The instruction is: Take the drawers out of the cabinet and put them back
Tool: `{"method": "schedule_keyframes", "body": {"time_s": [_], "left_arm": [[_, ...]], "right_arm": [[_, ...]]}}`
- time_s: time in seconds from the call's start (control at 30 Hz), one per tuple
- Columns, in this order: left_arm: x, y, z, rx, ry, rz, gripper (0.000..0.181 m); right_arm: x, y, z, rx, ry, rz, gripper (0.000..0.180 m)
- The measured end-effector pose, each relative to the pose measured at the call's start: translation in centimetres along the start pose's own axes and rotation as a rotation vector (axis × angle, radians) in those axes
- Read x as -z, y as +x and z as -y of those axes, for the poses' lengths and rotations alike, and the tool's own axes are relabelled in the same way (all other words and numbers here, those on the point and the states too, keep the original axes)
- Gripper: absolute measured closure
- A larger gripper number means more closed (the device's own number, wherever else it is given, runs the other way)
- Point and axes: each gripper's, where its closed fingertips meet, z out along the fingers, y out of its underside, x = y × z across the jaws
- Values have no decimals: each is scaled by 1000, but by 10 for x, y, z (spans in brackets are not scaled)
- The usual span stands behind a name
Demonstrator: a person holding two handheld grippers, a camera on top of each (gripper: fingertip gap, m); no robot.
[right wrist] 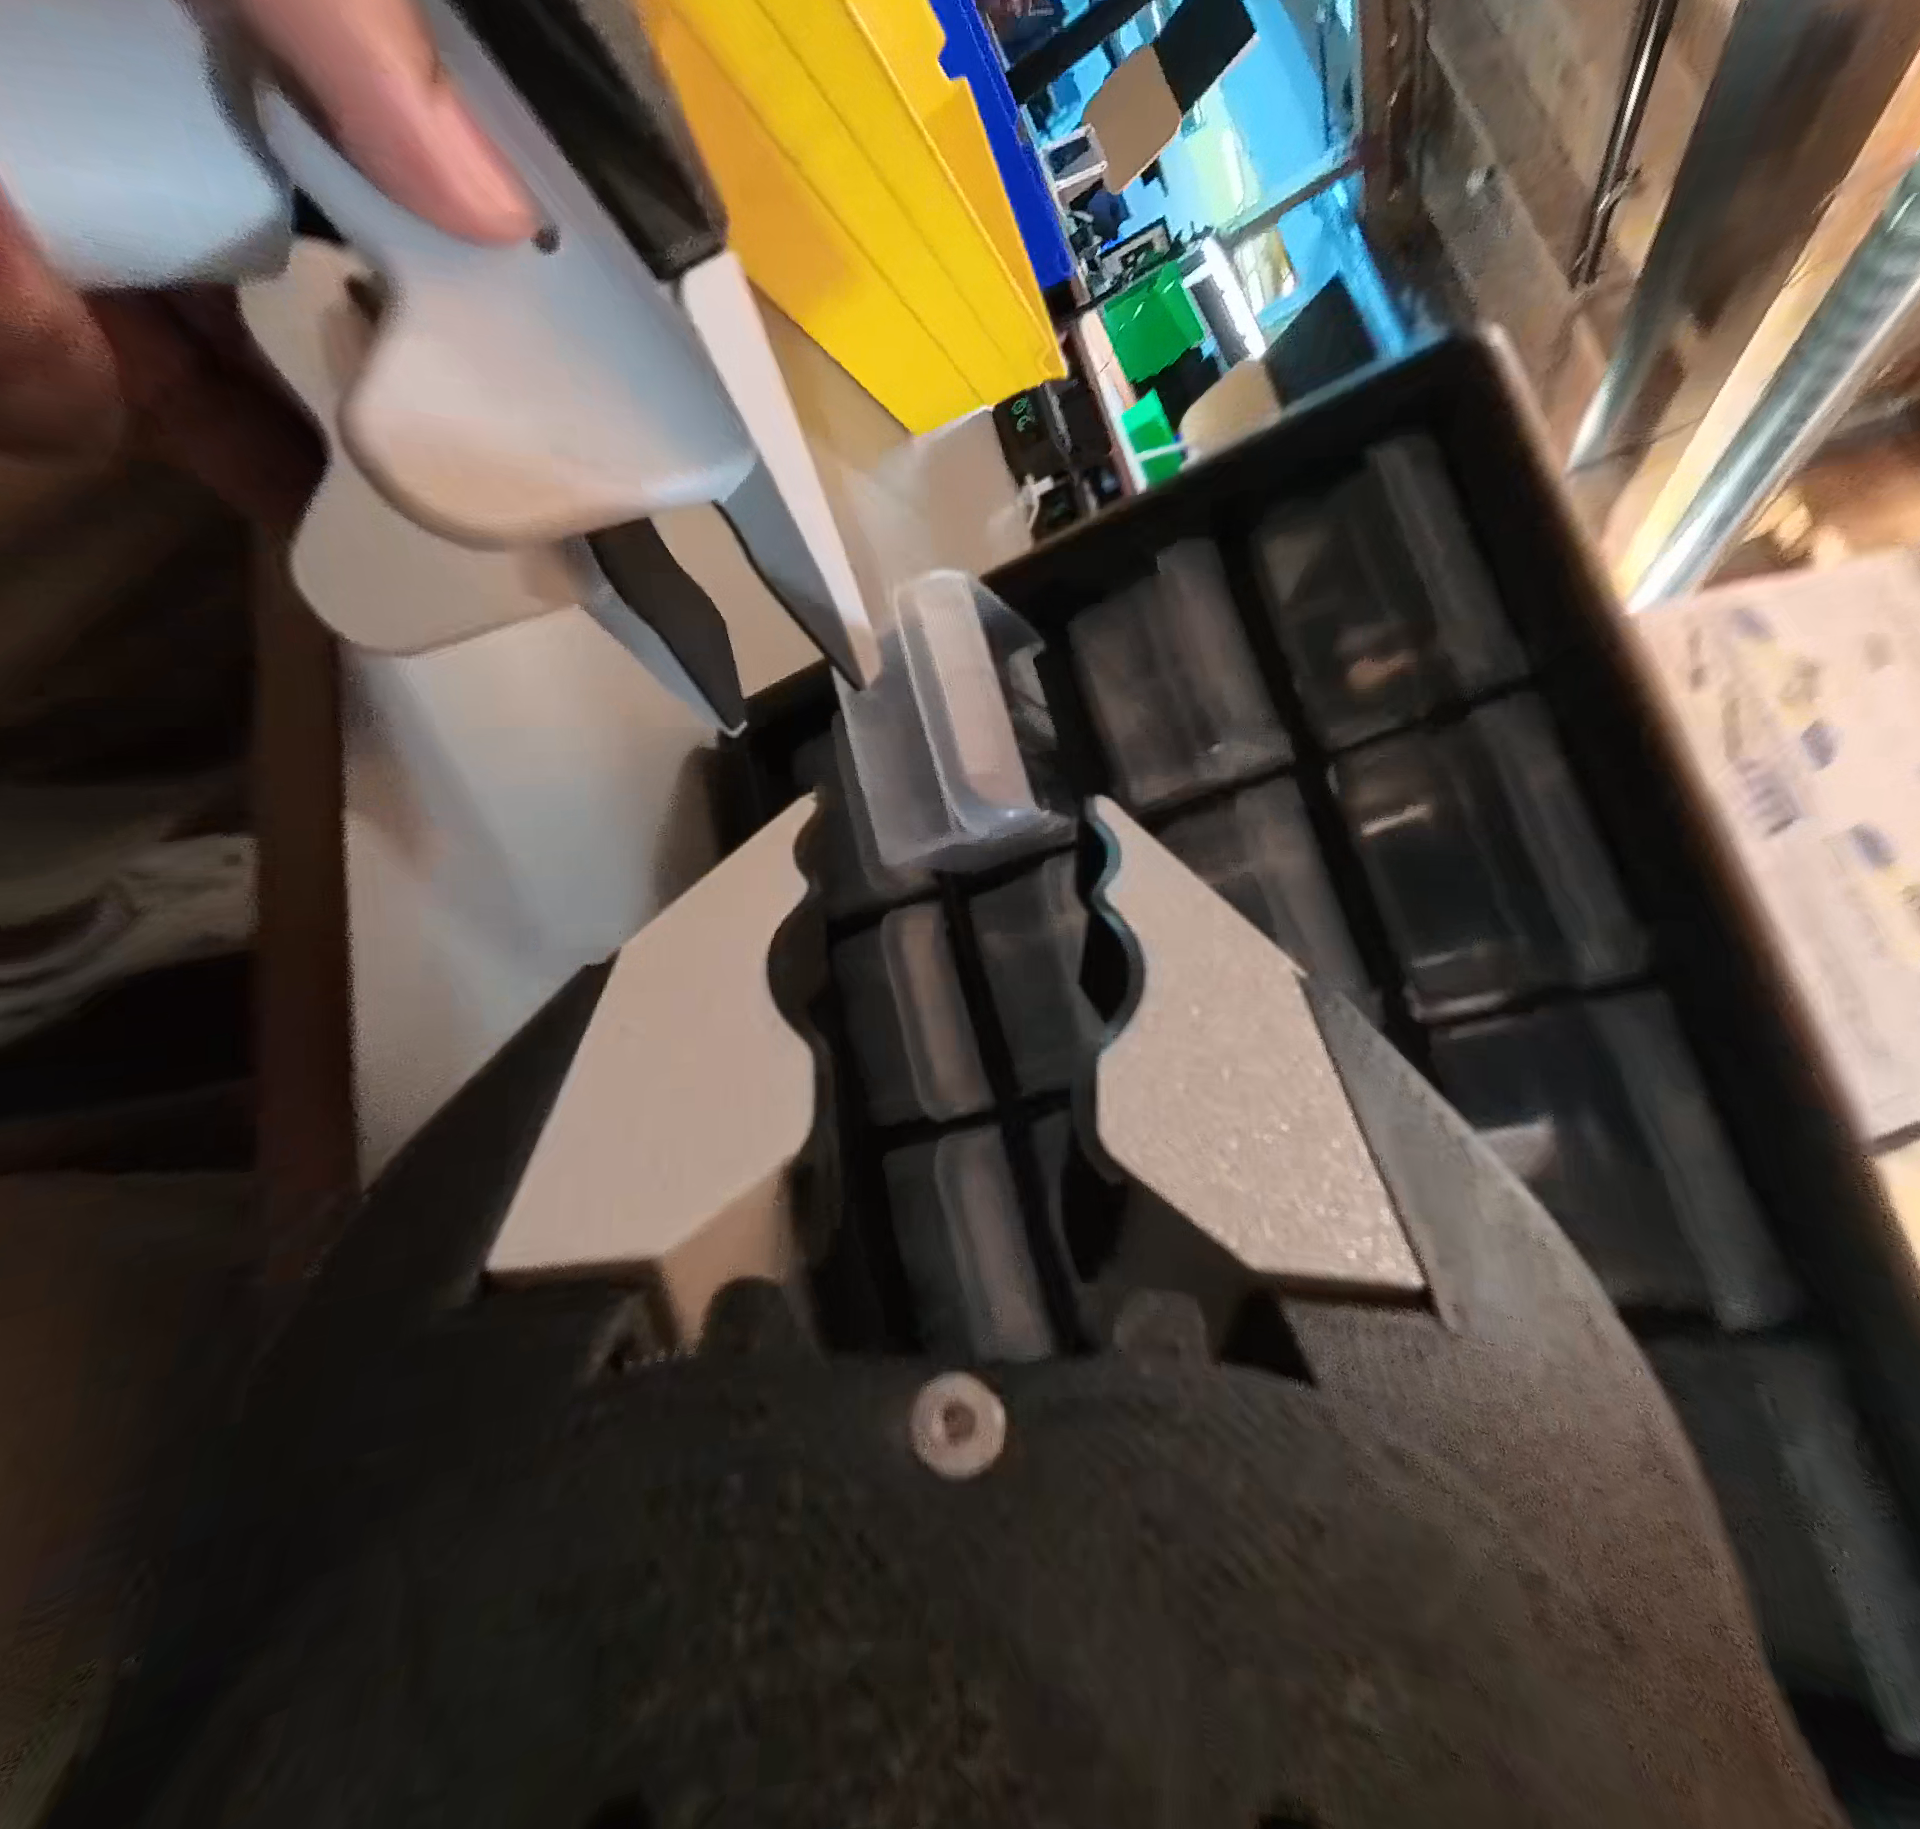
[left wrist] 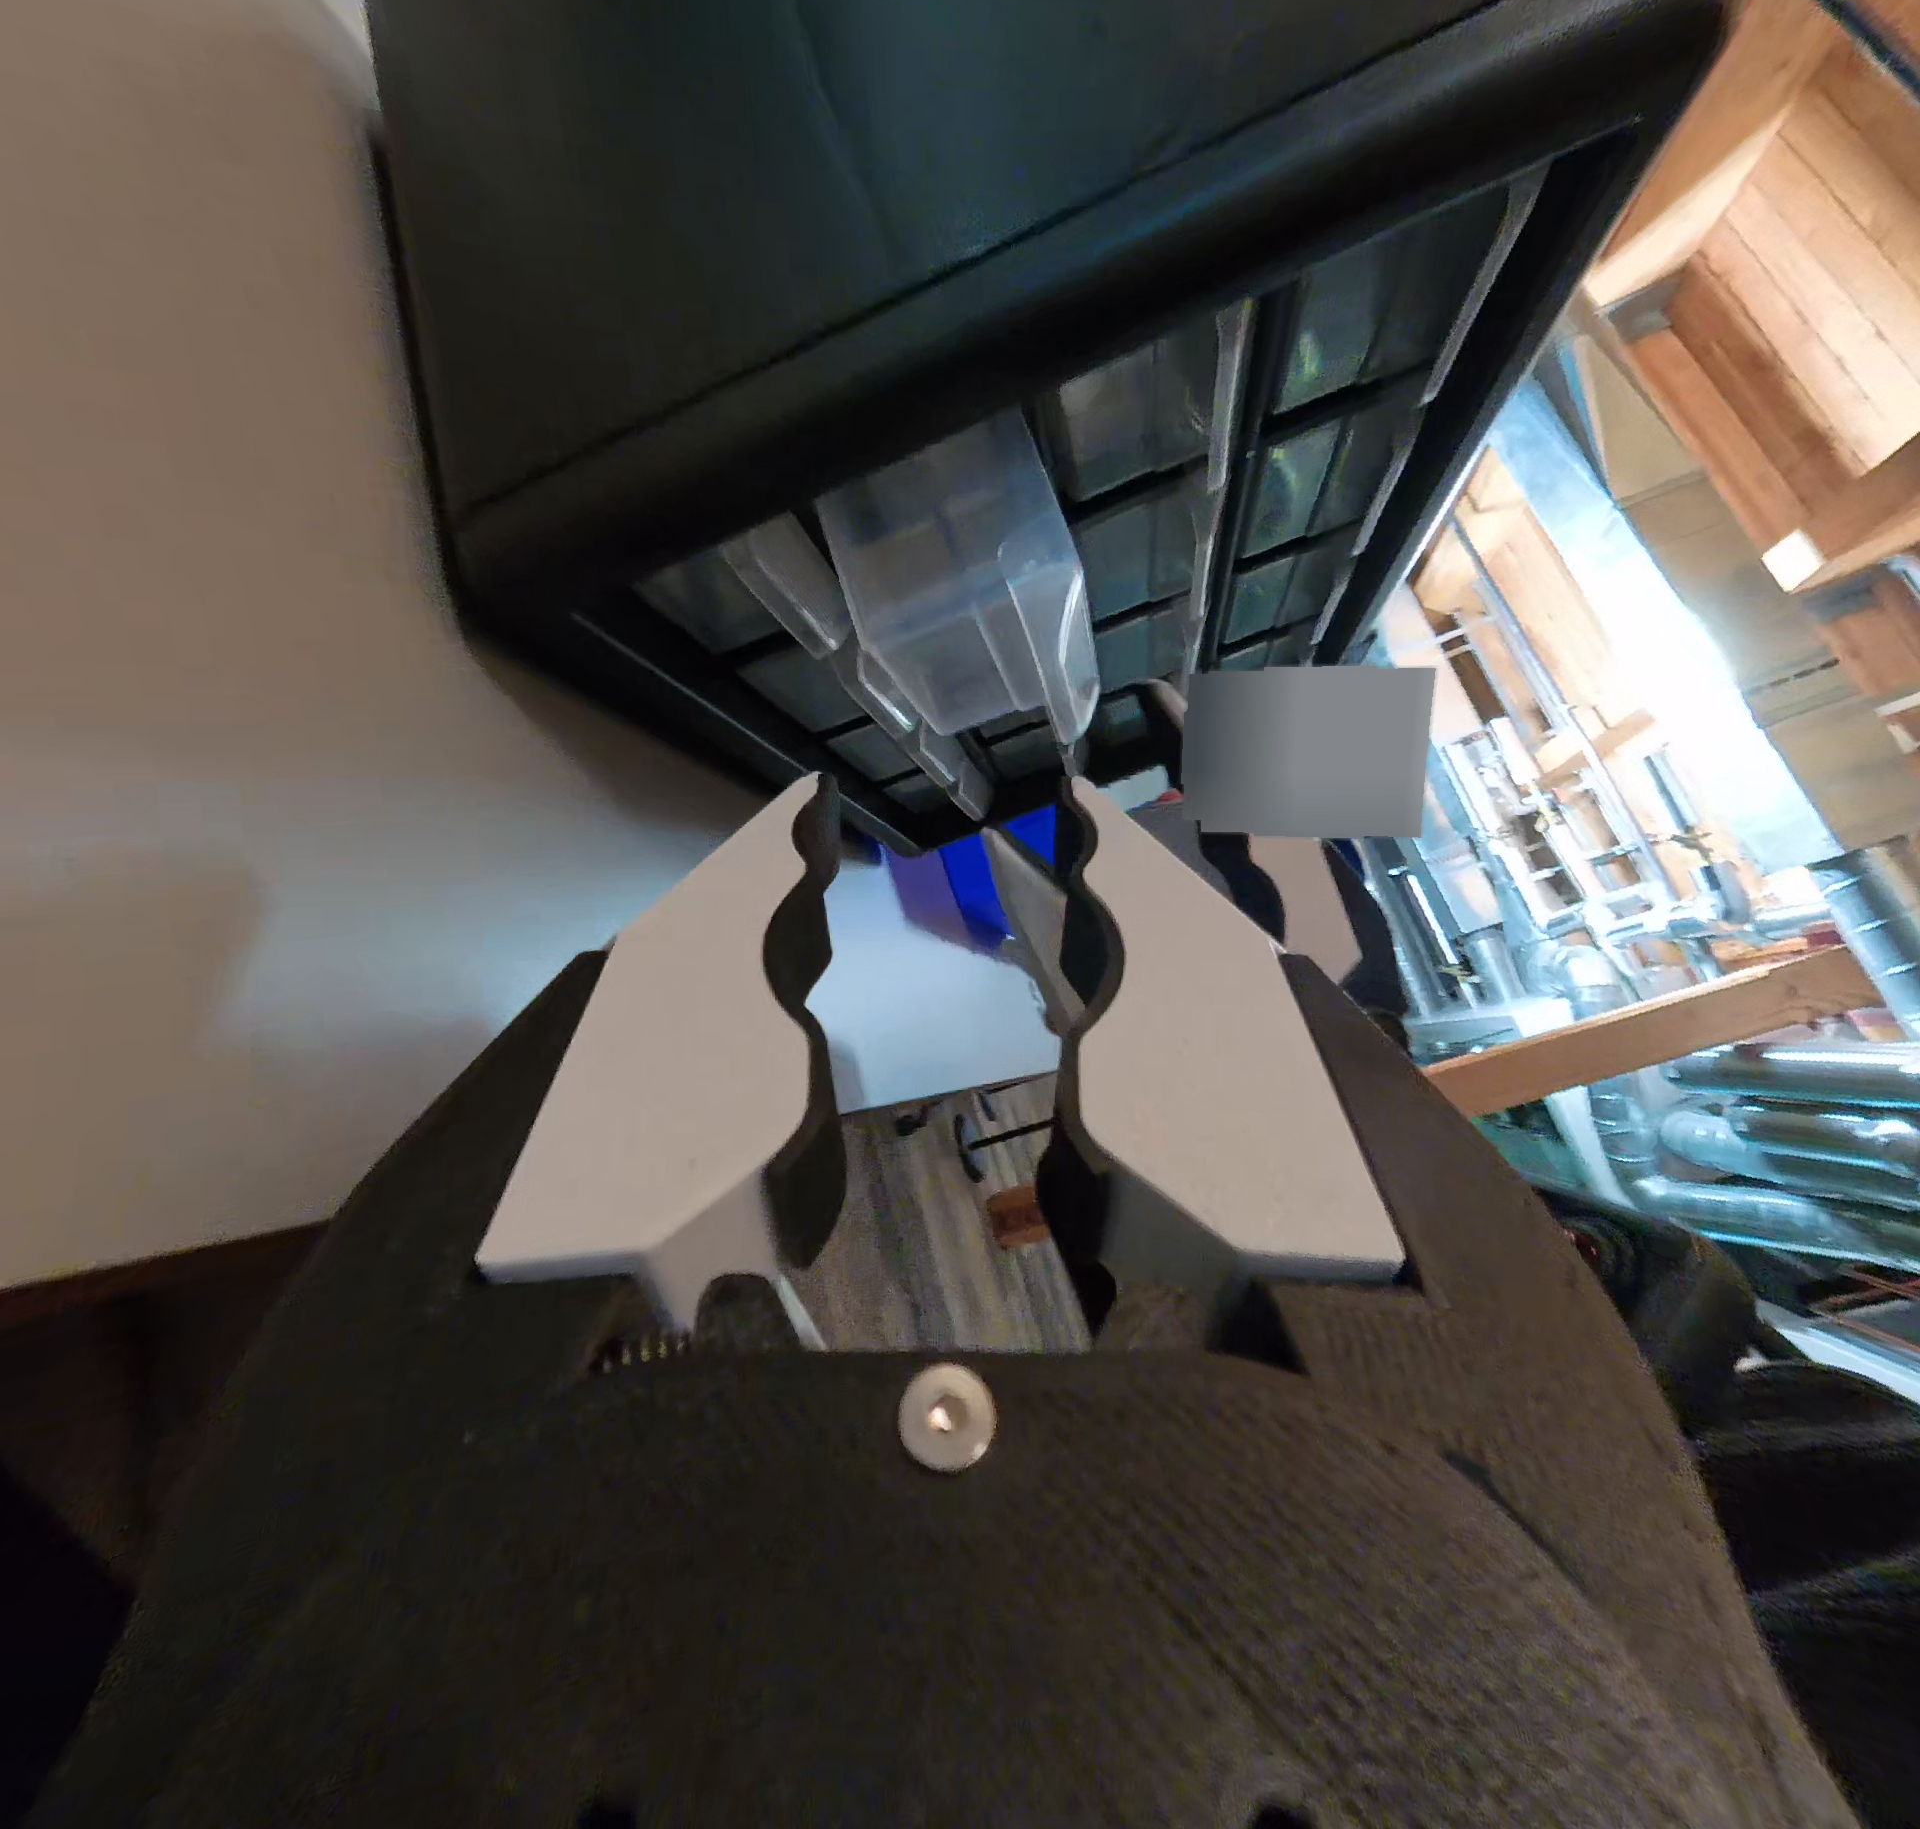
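A black cabinet (left wrist: pixel 831 221) holds rows of small clear drawers and also shows in the right wrist view (right wrist: pixel 1558 636). One clear drawer (left wrist: pixel 945 584) sticks partway out of its top row near the left corner. My left gripper (left wrist: pixel 948 803) is open and empty, its tips just short of that drawer's front. In the right wrist view the same drawer (right wrist: pixel 945 730) juts out, and my right gripper (right wrist: pixel 951 823) is open with its tips on either side of the drawer's front lip. The left gripper (right wrist: pixel 795 693), held by a hand, reaches the drawer from the upper left.
The cabinet stands on a white surface (left wrist: pixel 156 532). A yellow bin (right wrist: pixel 852 169) and a blue bin (right wrist: pixel 997 117) lie beyond it. A printed paper sheet (right wrist: pixel 1818 792) is to the cabinet's right. Wooden shelving (left wrist: pixel 1766 221) and metal pipes (left wrist: pixel 1714 1104) fill the background.
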Motion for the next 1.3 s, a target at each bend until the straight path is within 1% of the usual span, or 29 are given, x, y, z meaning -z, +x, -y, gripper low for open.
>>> {"method": "schedule_keyframes", "body": {"time_s": [0.1,0.2,0.27,0.33,0.43,0.57,0.63,0.7,0.83,1.03,1.17,1.23,1.3], "left_arm": [[4,-7,14,-61,19,42,138],[6,-13,24,-101,12,83,129],[3,-17,17,-124,-66,98,121],[1,-16,9,-131,-139,83,109],[1,-17,2,-118,-202,66,101],[2,-17,0,-112,-243,52,100],[3,-14,2,-135,-258,42,101],[4,-16,-1,-167,-306,46,102],[4,-16,3,-200,-296,40,109],[2,-9,-1,-201,-322,-17,116],[5,-16,10,-278,-306,40,113],[8,-25,17,-315,-323,75,108],[12,-30,23,-335,-340,87,107]], "right_arm": [[-8,0,2,167,1,-38,132],[-14,-6,-4,223,-21,-29,129],[-17,-4,-4,248,-24,-39,129],[-20,-4,-2,257,-19,-37,129],[-21,-6,5,336,-4,-51,129],[-27,-11,2,471,-35,-68,126],[-31,-13,-2,508,-60,-66,122],[-33,-11,-4,530,-76,-79,124],[-31,-5,-2,527,-67,-103,139],[-27,-7,1,536,-54,-105,140],[-22,-9,4,523,-42,-93,140],[-20,-10,4,501,-35,-84,141],[-18,-10,3,481,-31,-73,140]]}}
